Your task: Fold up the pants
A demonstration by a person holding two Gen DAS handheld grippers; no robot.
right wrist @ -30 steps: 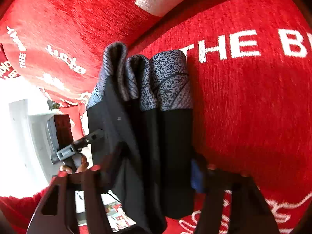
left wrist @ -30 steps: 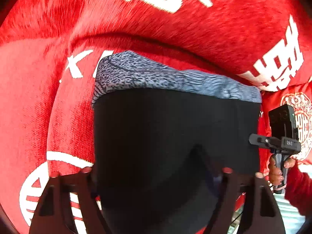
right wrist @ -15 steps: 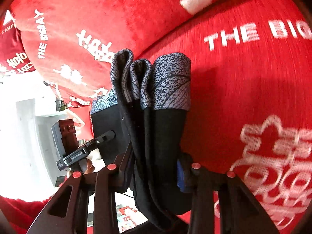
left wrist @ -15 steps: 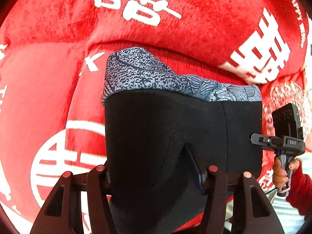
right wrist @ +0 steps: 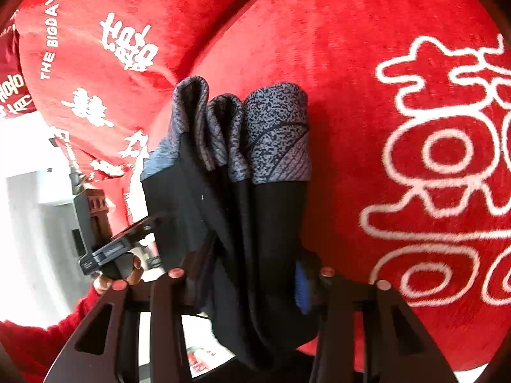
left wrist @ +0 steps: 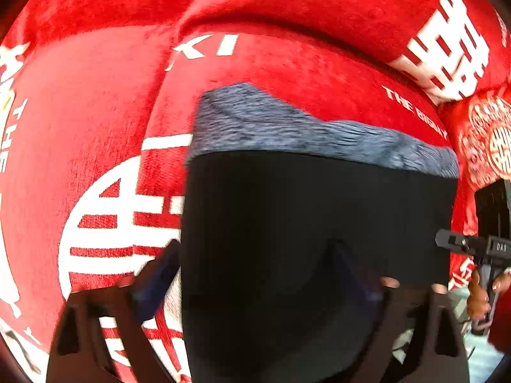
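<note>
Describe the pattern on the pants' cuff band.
Grey with a dark speckled print and fine curved lines on the cuff band; sharpest in the right wrist view.

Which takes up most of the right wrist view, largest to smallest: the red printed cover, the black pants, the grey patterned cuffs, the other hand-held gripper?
1. Red printed cover
2. Black pants
3. Grey patterned cuffs
4. Left hand-held gripper

The last two look close; the fisheye view makes true size unsure.
</note>
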